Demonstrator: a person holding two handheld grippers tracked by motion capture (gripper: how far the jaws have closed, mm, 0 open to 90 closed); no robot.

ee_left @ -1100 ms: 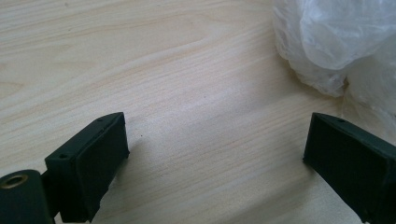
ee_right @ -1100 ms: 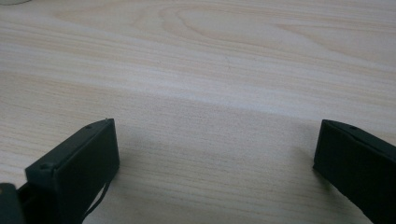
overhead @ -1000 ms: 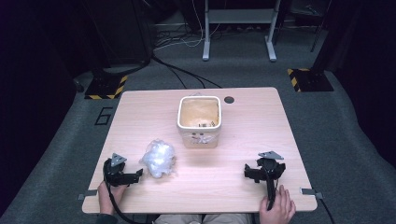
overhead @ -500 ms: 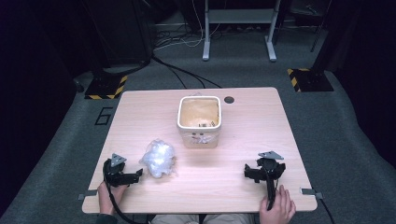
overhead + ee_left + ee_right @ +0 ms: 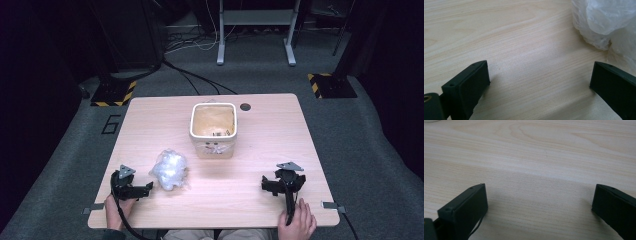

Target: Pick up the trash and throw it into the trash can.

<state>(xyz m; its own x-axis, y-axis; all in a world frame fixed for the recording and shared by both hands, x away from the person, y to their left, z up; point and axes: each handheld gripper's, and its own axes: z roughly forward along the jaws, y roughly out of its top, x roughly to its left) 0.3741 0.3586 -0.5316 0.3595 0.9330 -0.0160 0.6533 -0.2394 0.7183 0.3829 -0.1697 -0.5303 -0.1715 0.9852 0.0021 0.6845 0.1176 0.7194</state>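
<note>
A crumpled clear plastic bag [image 5: 170,169] lies on the wooden table [image 5: 260,130], left of centre. In the left gripper view the bag [image 5: 606,22] fills the upper right corner, just ahead of the right jaw. My left gripper [image 5: 146,188] rests open on the table at the near left, pointing toward the bag, with bare wood [image 5: 534,62] between its jaws [image 5: 540,86]. My right gripper [image 5: 266,186] rests open at the near right, nothing between its jaws [image 5: 540,205]. A white square bin [image 5: 213,129] stands upright at the table's middle, with small bits inside.
A round cable hole [image 5: 245,106] sits in the table behind the bin. A hand [image 5: 298,225] holds the right gripper at the near edge. Beyond the table are a metal desk frame [image 5: 255,30], floor cables [image 5: 190,75] and yellow-black striped feet [image 5: 327,84].
</note>
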